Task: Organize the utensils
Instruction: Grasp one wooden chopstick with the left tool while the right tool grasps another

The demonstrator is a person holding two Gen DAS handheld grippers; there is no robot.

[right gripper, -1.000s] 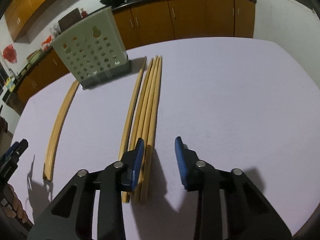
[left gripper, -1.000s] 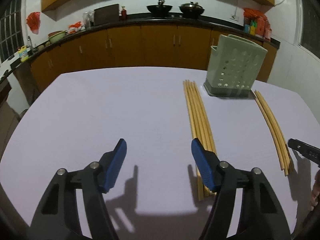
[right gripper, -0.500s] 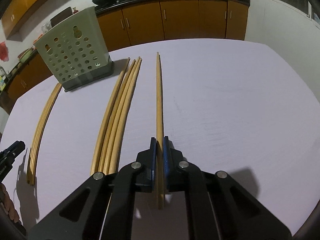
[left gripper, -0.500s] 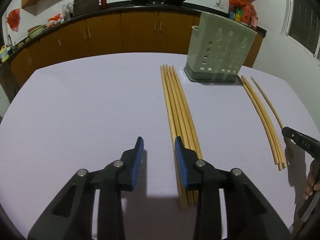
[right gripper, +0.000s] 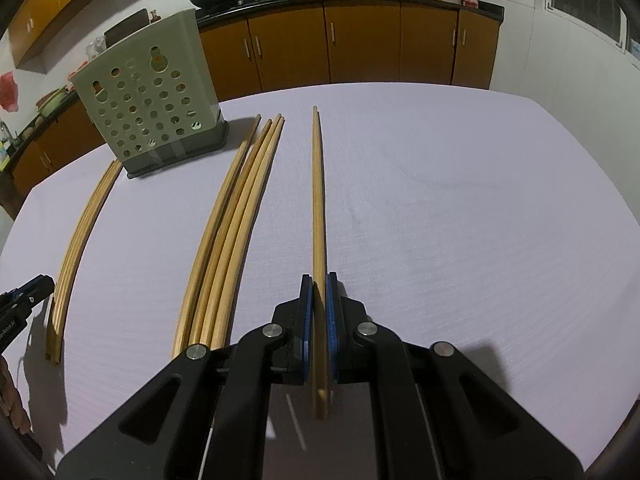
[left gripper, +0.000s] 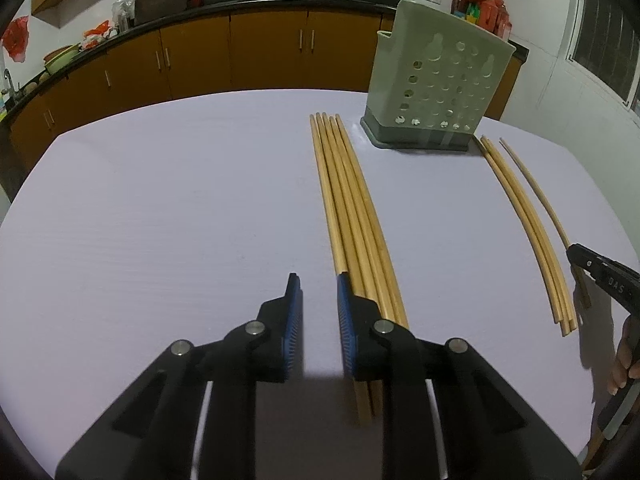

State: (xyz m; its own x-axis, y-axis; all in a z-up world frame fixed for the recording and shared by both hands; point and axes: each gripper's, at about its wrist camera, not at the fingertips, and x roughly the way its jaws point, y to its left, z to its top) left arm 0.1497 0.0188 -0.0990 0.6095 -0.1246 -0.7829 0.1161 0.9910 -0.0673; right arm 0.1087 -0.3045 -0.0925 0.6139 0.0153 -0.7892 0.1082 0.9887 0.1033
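Note:
My right gripper (right gripper: 319, 280) is shut on a single wooden chopstick (right gripper: 318, 200), which points forward above the table. Several more chopsticks (right gripper: 236, 216) lie in a bundle to its left. My left gripper (left gripper: 317, 284) is open a little and empty; its right finger rests beside the near end of another bundle of chopsticks (left gripper: 352, 208). The green perforated utensil holder (left gripper: 436, 84) stands upright at the far side, also in the right wrist view (right gripper: 150, 100). The right gripper's tip (left gripper: 600, 272) shows at the left wrist view's right edge.
A third bundle of chopsticks (right gripper: 80, 236) lies left of the holder in the right wrist view, and the left gripper's tip (right gripper: 24, 300) is near its end. The white table (left gripper: 160, 208) ends at kitchen cabinets (left gripper: 240, 56) behind.
My right gripper closed on one chopstick and drew it out of the bundle to the right. My left gripper narrowed its jaws and shifted toward the left-hand bundle.

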